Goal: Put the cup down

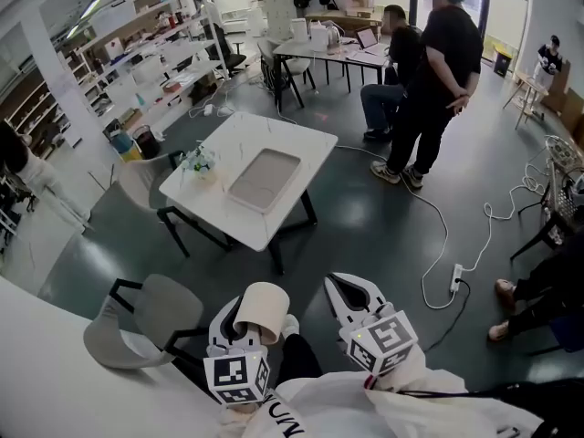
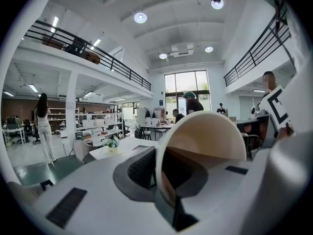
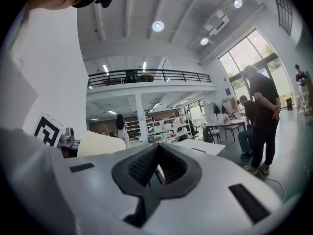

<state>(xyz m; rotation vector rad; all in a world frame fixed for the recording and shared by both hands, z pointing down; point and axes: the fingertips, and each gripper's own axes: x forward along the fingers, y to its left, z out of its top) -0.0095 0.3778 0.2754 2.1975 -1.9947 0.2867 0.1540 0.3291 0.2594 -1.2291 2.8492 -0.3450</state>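
Cup (image 1: 262, 308) held in the air, clamped between the jaws of the left gripper (image 1: 254, 328) close to the person's body; the right gripper (image 1: 345, 288) is held beside it, jaws together and empty. Setting-down is judged not yet begun: the white worktop (image 1: 306, 142), on which a grey tray (image 1: 265, 179) and a small plant (image 1: 199, 161) are seen, lies well ahead across the dark floor (image 1: 365, 217). An open hall with shelves, desks and standing people is shown beyond.
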